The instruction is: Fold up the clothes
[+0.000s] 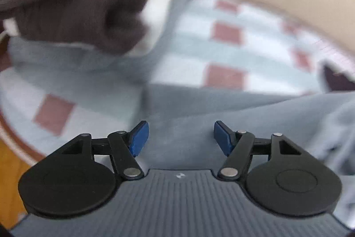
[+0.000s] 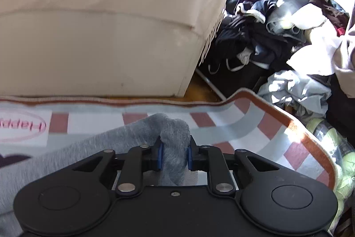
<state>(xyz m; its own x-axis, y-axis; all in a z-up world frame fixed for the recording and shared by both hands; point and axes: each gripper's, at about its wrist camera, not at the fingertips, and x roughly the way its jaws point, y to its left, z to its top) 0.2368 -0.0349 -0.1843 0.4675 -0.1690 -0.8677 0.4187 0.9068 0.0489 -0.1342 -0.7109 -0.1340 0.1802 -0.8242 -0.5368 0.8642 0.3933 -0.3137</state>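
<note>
So the right gripper (image 2: 174, 156) was clamped on a bunched bit of the grey garment (image 2: 73, 148), which was spread over the checked rug (image 2: 244, 123) on the floor. The left gripper (image 1: 180, 137) hung over the same grey cloth with its jaws spread wide, nothing in them. A laundry pile (image 2: 277, 32) sat beside the beige sofa (image 2: 99, 26)
</note>
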